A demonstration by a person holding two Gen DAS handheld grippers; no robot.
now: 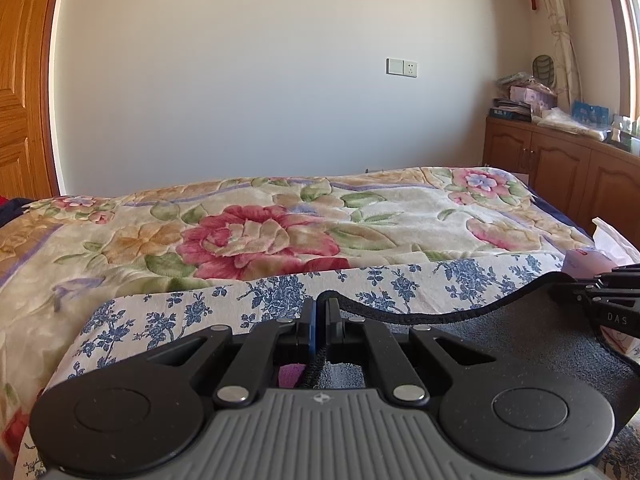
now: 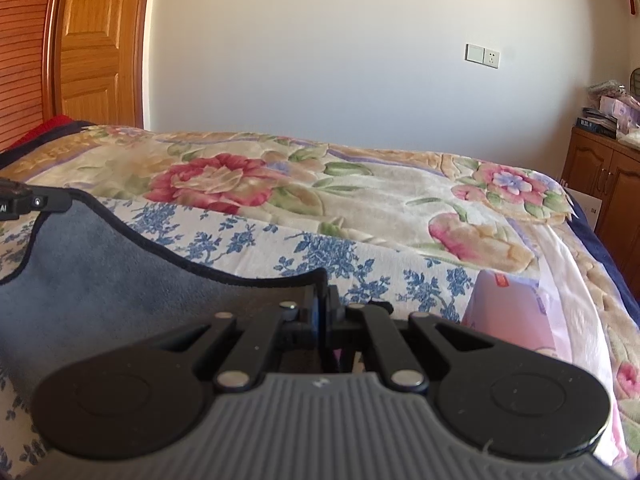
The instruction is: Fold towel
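Towel (image 2: 100, 264) corners pinched by left hand-held gripper (image 1: 320, 312), right hand-held gripper (image 2: 323, 300), over bed (image 1: 400, 200)

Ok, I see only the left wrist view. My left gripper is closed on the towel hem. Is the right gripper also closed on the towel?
Observer: Yes. In the right wrist view the right gripper is shut on the corner of the towel, at its dark hem.
Operator: And what lies close to that gripper?
Observer: A pink box lies on the bed just to its right, partly hidden behind the gripper's linkage.
Operator: How does the towel hang from that side?
Observer: The hem runs from the right gripper up to the left gripper and sags between them. The blue-grey face is turned toward the camera.
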